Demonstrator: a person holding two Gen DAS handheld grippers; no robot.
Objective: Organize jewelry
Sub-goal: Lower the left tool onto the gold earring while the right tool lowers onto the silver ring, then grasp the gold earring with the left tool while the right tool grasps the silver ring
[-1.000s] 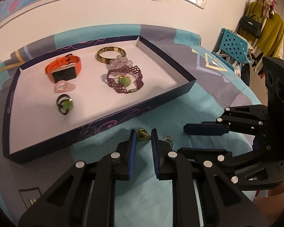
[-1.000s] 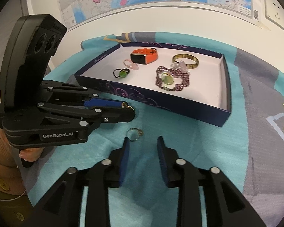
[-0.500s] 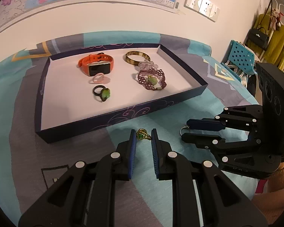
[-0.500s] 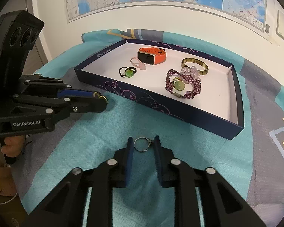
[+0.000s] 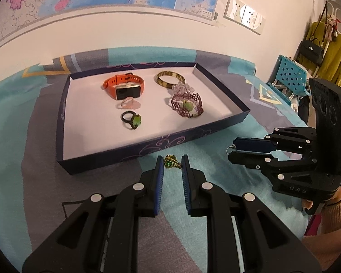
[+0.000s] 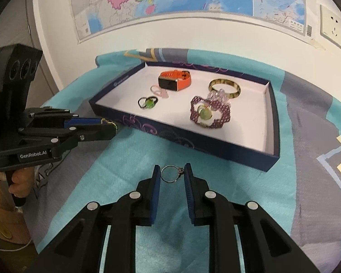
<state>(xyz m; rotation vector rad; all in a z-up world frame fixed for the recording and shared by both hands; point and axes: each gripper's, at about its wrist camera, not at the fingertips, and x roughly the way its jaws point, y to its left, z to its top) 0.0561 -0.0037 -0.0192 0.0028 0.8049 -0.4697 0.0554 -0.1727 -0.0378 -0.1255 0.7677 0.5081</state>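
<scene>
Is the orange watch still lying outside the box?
No, the orange watch lies inside the dark blue box, near its far wall.

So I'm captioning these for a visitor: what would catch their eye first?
The dark blue tray at centre, holding an orange watch at the back and a purple beaded bracelet to its right. Nearer the camera, the left tool grips a gold ring with a green stone, and the right tool grips a silver ring.

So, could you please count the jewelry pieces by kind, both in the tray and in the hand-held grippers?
Rings: 4 (green-stone ring, pink ring, gold-green ring in the left hand-held gripper, silver ring in the right hand-held gripper)
Bracelets: 3 (gold bangle, clear bead bracelet, purple beaded bracelet)
Watches: 1 (orange watch)
Total: 8
</scene>
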